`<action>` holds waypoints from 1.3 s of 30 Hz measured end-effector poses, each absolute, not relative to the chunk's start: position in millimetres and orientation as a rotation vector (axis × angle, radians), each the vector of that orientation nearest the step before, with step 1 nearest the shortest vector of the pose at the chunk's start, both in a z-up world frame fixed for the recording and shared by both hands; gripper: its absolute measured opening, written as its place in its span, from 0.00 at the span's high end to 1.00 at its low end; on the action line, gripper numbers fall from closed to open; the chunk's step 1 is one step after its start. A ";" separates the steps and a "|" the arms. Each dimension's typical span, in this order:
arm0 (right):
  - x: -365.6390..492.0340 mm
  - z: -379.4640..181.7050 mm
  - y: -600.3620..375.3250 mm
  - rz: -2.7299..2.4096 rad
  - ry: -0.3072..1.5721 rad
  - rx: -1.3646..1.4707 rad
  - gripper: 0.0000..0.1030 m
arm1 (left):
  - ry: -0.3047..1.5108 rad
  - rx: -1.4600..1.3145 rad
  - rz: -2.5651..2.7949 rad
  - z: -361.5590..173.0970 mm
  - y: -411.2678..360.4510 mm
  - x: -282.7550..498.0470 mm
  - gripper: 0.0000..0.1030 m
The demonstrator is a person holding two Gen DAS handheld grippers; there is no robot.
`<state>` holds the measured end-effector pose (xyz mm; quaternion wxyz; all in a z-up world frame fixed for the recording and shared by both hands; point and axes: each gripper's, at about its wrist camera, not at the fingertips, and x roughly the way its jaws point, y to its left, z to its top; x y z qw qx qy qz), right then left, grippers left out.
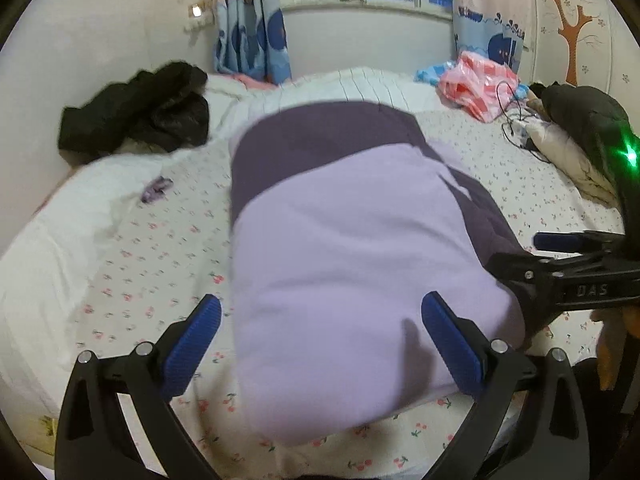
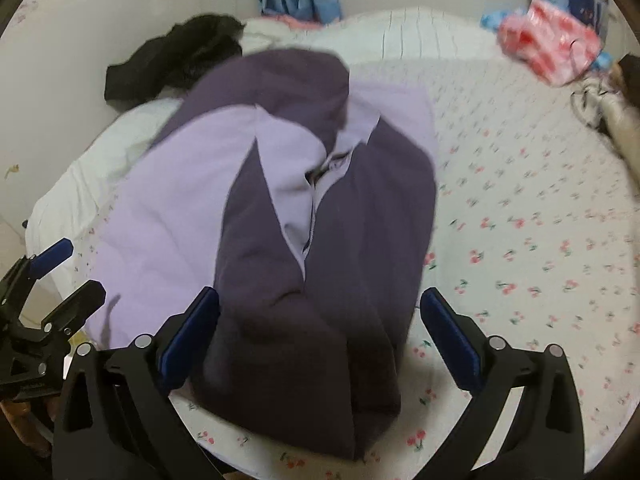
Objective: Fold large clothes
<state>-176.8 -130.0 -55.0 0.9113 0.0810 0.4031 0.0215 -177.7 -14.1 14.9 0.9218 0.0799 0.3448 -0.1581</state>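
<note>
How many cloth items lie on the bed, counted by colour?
Purple: 2, the two-tone lilac and dark purple garment and a small purple cloth scrap
Black: 2, the black clothes heap and a dark jacket
Pink: 1, the pink checked bundle
Total: 5

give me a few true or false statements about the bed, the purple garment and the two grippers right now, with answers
1. The purple garment lies on a bed sheet printed with small cherries. True.
2. The left gripper is shut on the garment. False: its jaws stand wide open, holding nothing.
3. A black garment lies near the far left corner of the bed. True.
4. The right gripper is clamped on a sleeve. False: it is open over the dark purple part.
5. The garment is a single colour. False: it has light lilac and dark purple panels.
</note>
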 end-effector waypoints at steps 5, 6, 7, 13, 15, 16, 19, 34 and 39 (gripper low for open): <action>-220.2 -16.7 -119.5 0.002 0.705 0.170 0.06 | 0.669 0.109 -0.299 34.8 -2.6 -196.8 0.07; -227.3 -10.1 -116.3 -0.010 0.692 0.162 0.06 | 0.662 0.103 -0.295 40.0 -0.3 -201.6 0.07; -228.2 -3.8 -114.7 -0.021 0.688 0.157 0.06 | 0.658 0.102 -0.293 42.7 0.4 -204.5 0.07; -254.6 24.3 -94.7 -0.066 0.624 0.138 0.06 | 0.638 0.093 -0.279 60.5 3.0 -227.1 0.07; -262.7 30.3 -80.5 -0.105 0.614 0.042 0.06 | 0.644 0.083 -0.272 63.3 4.6 -230.2 0.07; -267.1 32.4 -76.4 -0.090 0.595 0.021 0.06 | 0.651 0.079 -0.267 64.6 5.5 -231.3 0.07; -272.6 35.9 -74.5 -0.069 0.610 0.044 0.06 | 0.672 0.077 -0.260 66.2 5.8 -233.9 0.07; -259.4 31.0 -73.7 -0.089 0.757 0.092 0.06 | 0.754 0.073 -0.242 63.2 4.7 -235.2 0.07; -259.1 33.0 -73.4 -0.093 0.758 0.086 0.06 | 0.776 0.070 -0.235 61.4 5.5 -232.3 0.07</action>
